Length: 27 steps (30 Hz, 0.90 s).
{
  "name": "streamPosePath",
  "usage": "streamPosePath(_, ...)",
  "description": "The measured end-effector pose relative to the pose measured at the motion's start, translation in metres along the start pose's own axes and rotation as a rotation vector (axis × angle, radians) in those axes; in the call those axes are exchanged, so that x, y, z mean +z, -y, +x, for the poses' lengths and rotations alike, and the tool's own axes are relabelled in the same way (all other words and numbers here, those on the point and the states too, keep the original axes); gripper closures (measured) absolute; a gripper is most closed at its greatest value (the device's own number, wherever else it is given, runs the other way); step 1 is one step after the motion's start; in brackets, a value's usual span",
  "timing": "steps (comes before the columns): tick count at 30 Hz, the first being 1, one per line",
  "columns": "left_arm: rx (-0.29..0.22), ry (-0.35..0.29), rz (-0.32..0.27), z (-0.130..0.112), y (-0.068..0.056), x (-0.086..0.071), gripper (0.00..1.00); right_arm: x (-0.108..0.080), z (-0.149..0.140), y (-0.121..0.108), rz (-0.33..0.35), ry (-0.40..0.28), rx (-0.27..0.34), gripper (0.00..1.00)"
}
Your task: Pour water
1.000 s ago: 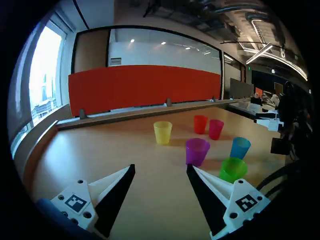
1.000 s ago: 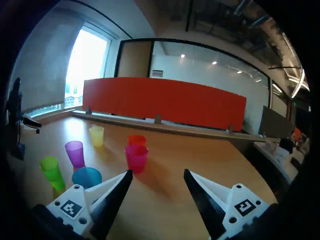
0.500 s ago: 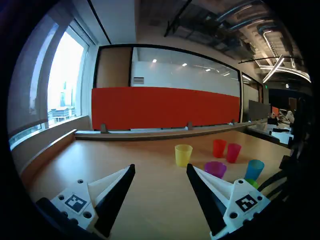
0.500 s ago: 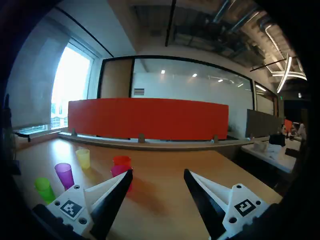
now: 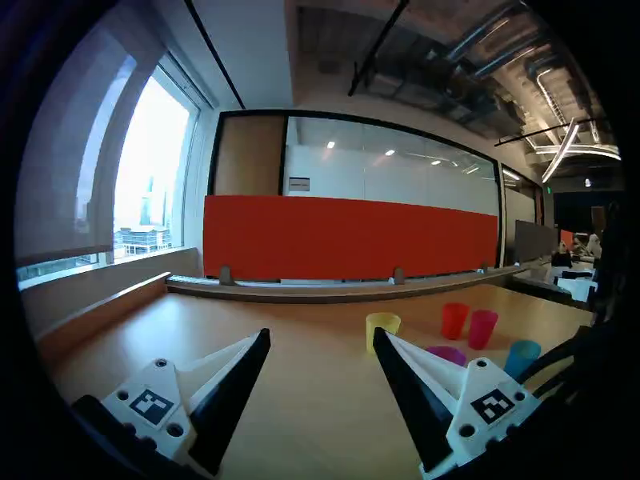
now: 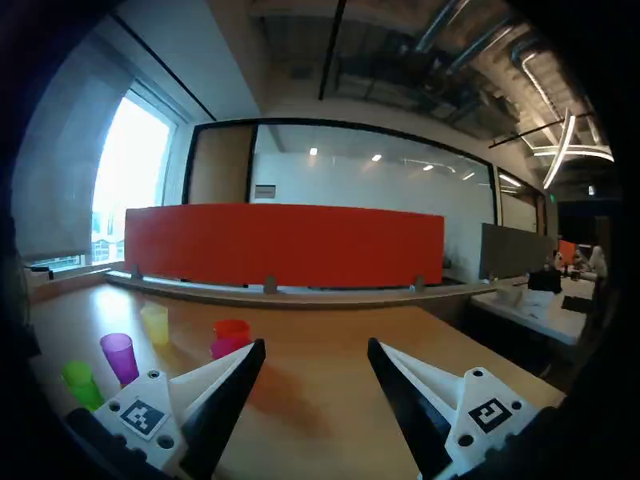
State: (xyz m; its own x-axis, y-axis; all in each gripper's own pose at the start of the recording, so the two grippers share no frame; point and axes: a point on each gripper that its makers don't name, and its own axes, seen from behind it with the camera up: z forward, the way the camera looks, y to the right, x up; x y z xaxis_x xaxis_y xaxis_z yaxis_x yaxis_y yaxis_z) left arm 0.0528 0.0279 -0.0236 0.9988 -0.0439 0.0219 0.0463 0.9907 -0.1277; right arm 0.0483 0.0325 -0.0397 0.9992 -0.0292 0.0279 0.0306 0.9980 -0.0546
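Note:
Several coloured plastic cups stand on a wooden table [image 5: 304, 352]. In the left gripper view, a yellow cup [image 5: 382, 326], a red cup [image 5: 454, 319], a pink cup [image 5: 482, 328], a blue cup [image 5: 523, 356] and a purple cup [image 5: 448, 354] sit behind my right finger. My left gripper [image 5: 320, 340] is open and holds nothing. In the right gripper view, a green cup [image 6: 82, 382], a purple cup [image 6: 120, 356], a yellow cup [image 6: 155, 322], a red cup [image 6: 231, 329] and a pink cup [image 6: 226, 347] stand at the left. My right gripper [image 6: 314, 348] is open with nothing between its fingers, low over the table.
A long red partition [image 5: 352, 238] runs along the table's far edge, with a raised ledge [image 5: 336, 286] in front of it. Windows [image 5: 148, 200] line the left side. Other desks with people [image 6: 560, 280] lie off to the right.
Both gripper views have tilted upward and dropped nearer table level: the cups have slid lower in the pictures, partly behind the fingers, and more ceiling shows. Both grippers stay open.

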Motion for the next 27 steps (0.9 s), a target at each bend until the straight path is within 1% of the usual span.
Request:
streamPosePath(7,-0.027,-0.026,0.056,0.006,0.003,-0.002,0.04,0.001,0.013,-0.008,-0.010,-0.014,0.051,0.01)
streamPosePath(9,-0.032,-0.040,0.063,0.008,0.003,-0.003,0.04,0.001,0.016,-0.008,-0.011,-0.015,0.061,0.01)
streamPosePath(12,-0.030,-0.055,0.085,0.009,0.006,-0.003,0.05,0.002,0.021,-0.009,-0.014,-0.015,0.070,0.01)
streamPosePath(15,-0.019,-0.062,0.109,0.006,0.010,-0.002,0.04,0.002,0.029,-0.009,-0.018,-0.019,0.062,0.01)
streamPosePath(18,0.001,-0.062,0.113,0.001,0.011,0.000,0.05,0.003,0.033,-0.004,-0.020,-0.021,0.048,0.01)
streamPosePath(21,0.014,-0.058,0.114,-0.006,0.015,0.003,0.04,0.004,0.033,0.002,-0.017,-0.012,0.036,0.01)
streamPosePath(24,0.014,-0.057,0.124,-0.012,0.022,0.004,0.04,0.006,0.033,0.005,-0.024,-0.009,0.028,0.00)
streamPosePath(27,0.011,-0.068,0.125,-0.013,0.027,0.006,0.04,0.007,0.034,0.009,-0.025,-0.007,0.021,0.00)
